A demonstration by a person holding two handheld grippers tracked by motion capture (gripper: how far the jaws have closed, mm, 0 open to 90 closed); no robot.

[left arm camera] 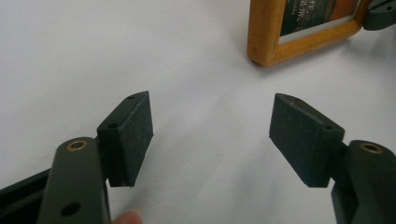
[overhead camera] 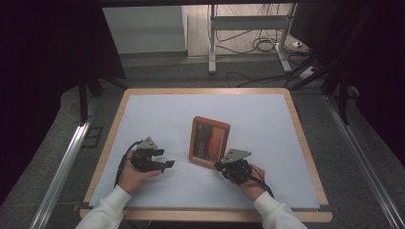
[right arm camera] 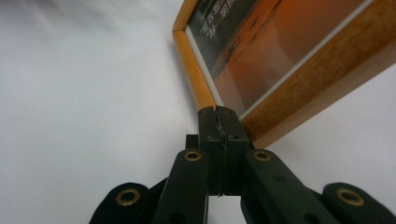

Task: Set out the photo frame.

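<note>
Ahead of my right tongs (right arm camera: 219,122), black with brass-coloured rivets: a picture frame (overhead camera: 209,141) of honey-orange wood with a thin white inner border, its print orange and rust below a dark band of pale lettering. Under my black left tongs (left arm camera: 211,135): a plain white mat (overhead camera: 157,114), unpatterned, edged by a light wooden table (overhead camera: 109,143). My sleeves (overhead camera: 106,210) are white.

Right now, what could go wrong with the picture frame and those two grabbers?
The right gripper is shut, with its tips at the near corner of the wooden picture frame. A push from there might slide the frame along the smooth white tabletop or spin it instead of lifting it. The glass front could get scratched by the hard jaws. The left gripper is open and off to the side, so nothing steadies the frame.
</note>
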